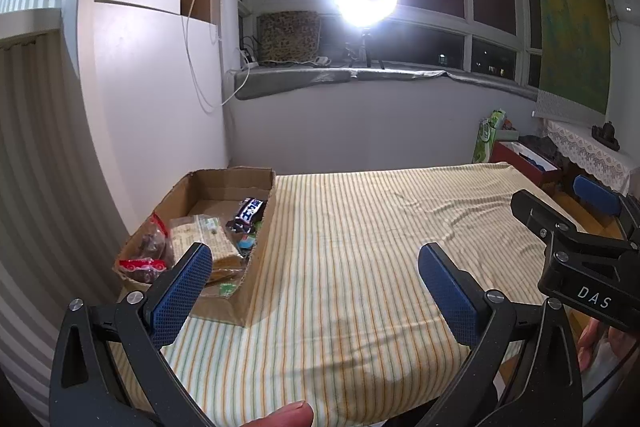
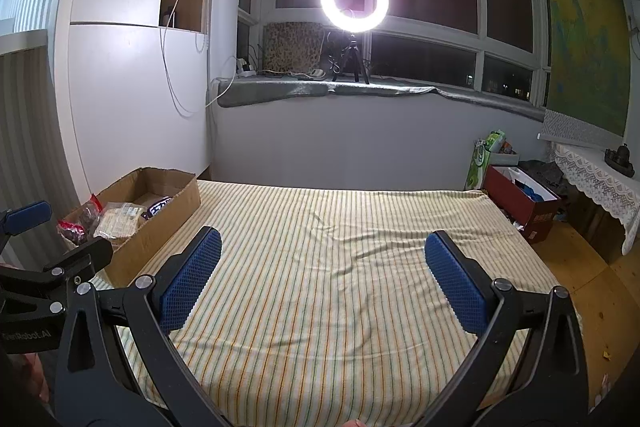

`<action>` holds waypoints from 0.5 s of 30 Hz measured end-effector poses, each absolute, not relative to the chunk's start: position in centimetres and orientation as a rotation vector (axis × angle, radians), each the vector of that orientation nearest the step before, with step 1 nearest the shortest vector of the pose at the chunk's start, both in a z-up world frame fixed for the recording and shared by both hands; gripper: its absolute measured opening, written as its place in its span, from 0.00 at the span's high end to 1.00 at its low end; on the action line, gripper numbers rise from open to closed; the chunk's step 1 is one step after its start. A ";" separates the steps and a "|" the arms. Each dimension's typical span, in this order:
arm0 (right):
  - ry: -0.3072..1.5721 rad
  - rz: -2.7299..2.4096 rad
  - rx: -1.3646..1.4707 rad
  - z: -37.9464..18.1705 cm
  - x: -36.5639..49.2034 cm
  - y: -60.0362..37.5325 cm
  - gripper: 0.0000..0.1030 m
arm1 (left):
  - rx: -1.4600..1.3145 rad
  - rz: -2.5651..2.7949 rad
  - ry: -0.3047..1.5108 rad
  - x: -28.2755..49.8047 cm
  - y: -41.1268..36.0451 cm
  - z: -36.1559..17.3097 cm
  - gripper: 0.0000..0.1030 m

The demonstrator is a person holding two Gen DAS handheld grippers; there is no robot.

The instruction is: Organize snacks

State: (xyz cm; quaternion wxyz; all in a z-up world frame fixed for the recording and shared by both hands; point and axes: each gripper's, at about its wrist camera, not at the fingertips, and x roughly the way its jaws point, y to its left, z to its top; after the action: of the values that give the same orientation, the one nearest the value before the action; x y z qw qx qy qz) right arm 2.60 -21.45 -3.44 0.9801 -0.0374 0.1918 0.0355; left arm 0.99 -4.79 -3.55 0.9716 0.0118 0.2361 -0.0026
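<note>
Blue pads (image 1: 182, 291) of my left gripper (image 1: 316, 291) stand wide apart with nothing between them, held over the near edge of the table (image 1: 360, 247), which is covered in a striped cloth. My right gripper (image 2: 324, 279) is just as empty, its jaws spread, hovering over the middle of the near edge; from the left view I see its black body at my right side.

Beyond my left pad, at the table's left edge, lies the cardboard box (image 1: 256, 255), its long axis running away from me toward the far left corner. All the snacks I can see are already inside it: a red-trimmed packet (image 1: 144, 255) nearest me, a pale wrapped cracker pack (image 1: 206, 239) beside it, and a dark candy bar (image 1: 248, 213) further back against the right wall of the box. The far end of the box looks bare.

No loose snack shows on the cloth, so I judge the sorting is close to finished. If anything needs tidying, it sits ahead and to the left, and my left gripper is clearly the nearer one; the right would have to cross over. Any reach should go in along the box's length.
</note>
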 end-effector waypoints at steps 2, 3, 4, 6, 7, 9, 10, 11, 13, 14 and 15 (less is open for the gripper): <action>0.384 0.071 -0.075 -3.3 2.6 -21.5 0.00 | 0.024 -0.005 0.475 0.9 -4.8 -3.5 0.01; 0.384 0.071 -0.075 -3.3 2.6 -21.5 0.00 | 0.025 -0.005 0.475 1.0 -4.8 -3.5 0.01; 0.384 0.072 -0.076 -3.3 2.6 -21.5 0.00 | 0.026 -0.004 0.475 0.9 -4.8 -3.5 0.01; 0.385 0.071 -0.076 -3.3 2.6 -21.5 0.00 | 0.026 -0.006 0.475 0.9 -4.8 -3.4 0.01; 0.383 0.071 -0.076 -3.3 2.6 -21.5 0.00 | 0.026 -0.006 0.474 0.9 -4.8 -3.4 0.01; 0.381 0.072 -0.076 -3.2 2.6 -21.5 0.00 | 0.024 -0.009 0.474 0.9 -4.7 -3.3 0.01; 0.380 0.072 -0.076 -3.1 2.5 -21.5 0.00 | 0.025 -0.009 0.473 0.9 -4.7 -3.3 0.01; 0.378 0.072 -0.076 -3.1 2.5 -21.5 0.00 | 0.027 -0.010 0.471 0.9 -4.6 -3.3 0.01; 0.379 0.071 -0.076 -3.1 2.5 -21.5 0.00 | 0.027 -0.011 0.469 0.9 -4.6 -3.2 0.01; 0.380 0.072 -0.076 -3.2 2.5 -21.5 0.00 | 0.028 -0.011 0.469 0.9 -4.6 -3.2 0.01; 0.379 0.072 -0.076 -3.2 2.5 -21.5 0.00 | 0.029 -0.011 0.470 0.9 -4.6 -3.2 0.01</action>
State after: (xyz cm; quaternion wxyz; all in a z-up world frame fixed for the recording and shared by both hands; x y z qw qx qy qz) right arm 2.51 -21.52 -3.16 0.9807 -0.0377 0.1884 0.0359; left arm 0.95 -4.57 -3.22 0.9724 0.0142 0.2326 -0.0056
